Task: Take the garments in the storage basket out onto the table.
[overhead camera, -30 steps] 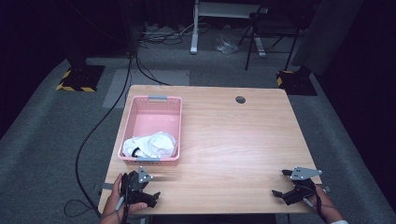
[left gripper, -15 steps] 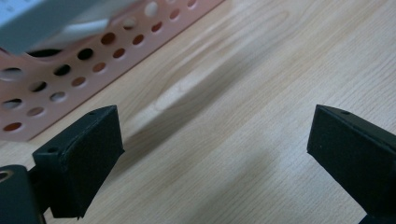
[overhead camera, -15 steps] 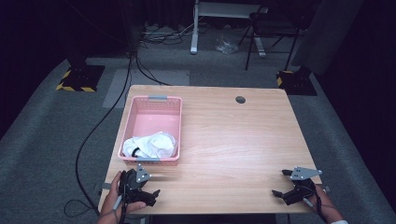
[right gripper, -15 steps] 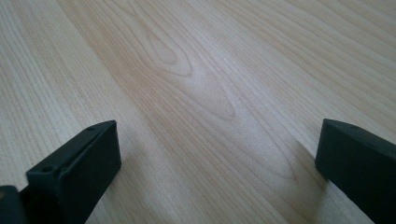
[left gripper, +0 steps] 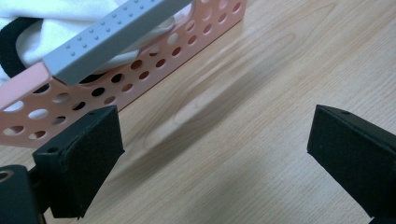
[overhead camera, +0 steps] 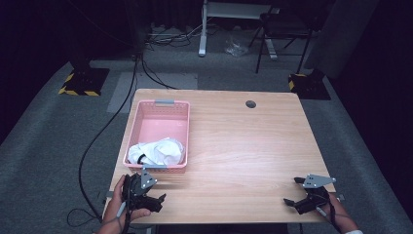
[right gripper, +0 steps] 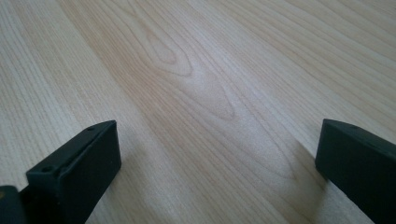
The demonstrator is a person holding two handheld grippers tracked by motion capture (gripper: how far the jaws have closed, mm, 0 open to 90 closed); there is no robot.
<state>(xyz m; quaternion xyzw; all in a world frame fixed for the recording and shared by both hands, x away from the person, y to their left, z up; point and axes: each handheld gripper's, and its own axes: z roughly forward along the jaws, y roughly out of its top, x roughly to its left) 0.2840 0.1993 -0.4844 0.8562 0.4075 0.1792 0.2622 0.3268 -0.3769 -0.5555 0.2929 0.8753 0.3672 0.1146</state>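
Both grippers' fingers apart, empty | left gripper [overhead camera: 155,201] just beside pink basket [overhead camera: 157,109]; basket's long axis runs near-to-far | right gripper [overhead camera: 295,196] well apart

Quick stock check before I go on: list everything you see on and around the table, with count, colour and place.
basket: 1, pink with holes and grey handles, left part of the table, near the front edge
cloth: 1 bundle, white with a black band, in the near end of the basket
table: 1, light wood, centre; a dark round hole near its far edge
cables: several, black, on the grey floor left of the table
stands with yellow-black bases: 2, far left and far right on the floor
chair: 1, dark, behind the table
left gripper: 1, black, front left corner, jaws open, just in front of the basket
right gripper: 1, black, front right corner, jaws open over bare wood
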